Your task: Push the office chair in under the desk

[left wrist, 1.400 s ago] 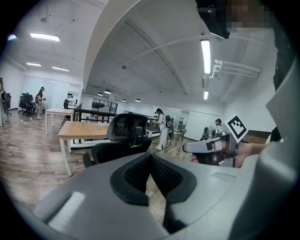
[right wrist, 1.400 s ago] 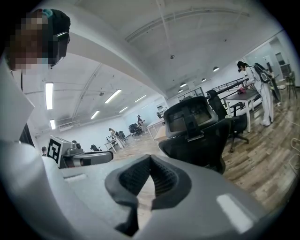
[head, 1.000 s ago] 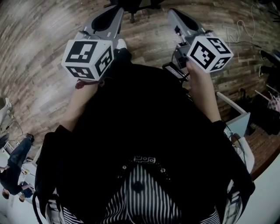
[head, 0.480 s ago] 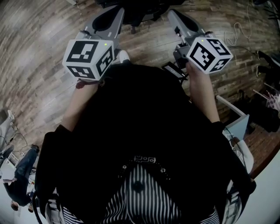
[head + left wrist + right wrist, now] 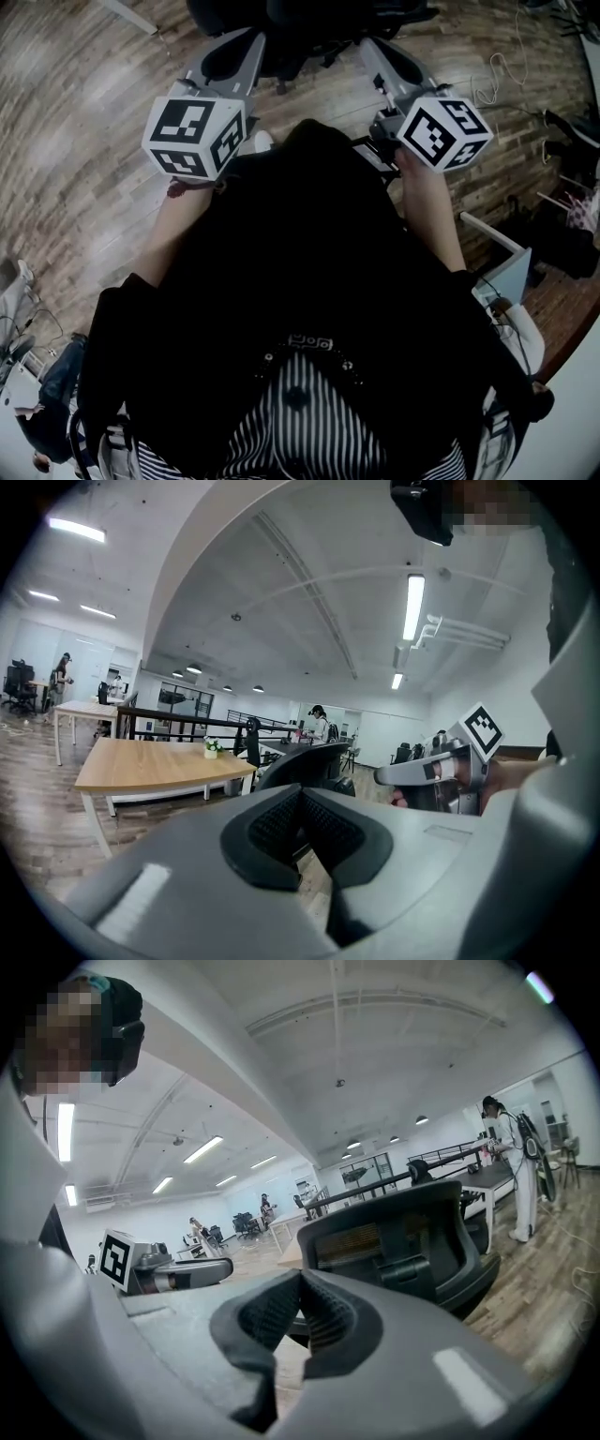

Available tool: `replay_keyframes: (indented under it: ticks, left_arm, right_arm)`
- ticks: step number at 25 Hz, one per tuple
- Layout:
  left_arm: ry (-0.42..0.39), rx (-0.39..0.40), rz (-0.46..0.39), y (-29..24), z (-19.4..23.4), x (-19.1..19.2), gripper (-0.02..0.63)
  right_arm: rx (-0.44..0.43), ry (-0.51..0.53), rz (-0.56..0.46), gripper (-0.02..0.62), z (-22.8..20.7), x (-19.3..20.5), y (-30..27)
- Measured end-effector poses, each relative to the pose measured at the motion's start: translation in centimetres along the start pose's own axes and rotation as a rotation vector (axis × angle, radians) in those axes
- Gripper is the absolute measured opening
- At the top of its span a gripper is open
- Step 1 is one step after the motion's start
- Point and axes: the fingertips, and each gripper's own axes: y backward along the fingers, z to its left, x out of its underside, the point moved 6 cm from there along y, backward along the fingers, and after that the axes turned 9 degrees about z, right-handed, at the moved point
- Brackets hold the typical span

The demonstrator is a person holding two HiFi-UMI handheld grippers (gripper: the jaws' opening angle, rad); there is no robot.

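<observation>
Office chair (image 5: 319, 23) common to all views

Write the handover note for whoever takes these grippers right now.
Left gripper: shut, empty.
Right gripper: shut, empty.
Both point at the chair, which is close ahead with its back toward us; no contact shows.
Desk stands just beyond the chair, to the left.
Done: lined up behind the chair.
Left: set both grippers on its back and push it under the desk.

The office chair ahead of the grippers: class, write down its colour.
Black. The black office chair shows best in the right gripper view.
</observation>
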Motion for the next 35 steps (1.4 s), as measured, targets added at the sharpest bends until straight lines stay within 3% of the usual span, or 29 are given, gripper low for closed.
replay_keyframes:
  ticks: [8,15,23,30,35]
  left_arm:
    - [-0.019,0.006,0.006,-4.0,-0.4,-1.7,0.003]
    - [0.008,-0.049,-0.004,-9.3,-1.0,-3.5,0.003]
    - [0.098,-0.156,0.042,-14.6,-1.6,-2.6,0.003]
    - [0.126,-0.256,0.066,-13.8,-1.1,-0.3,0.003]
    - [0.163,-0.310,0.068,-15.8,-2.6,-0.3,0.003]
  right_arm:
    - [0.002,0.006,-0.025,0.001,-3.9,-2.7,-0.7]
    - [-0.030,0.031,-0.019,0.001,-10.3,-5.6,-0.3]
    - [-0.228,0.140,0.073,0.002,-15.7,-8.9,-0.8]
    - [-0.231,0.144,0.119,0.002,-20.1,-8.4,-1.2]
    - [-0.343,0.194,0.151,0.002,-23.0,-9.5,-1.5]
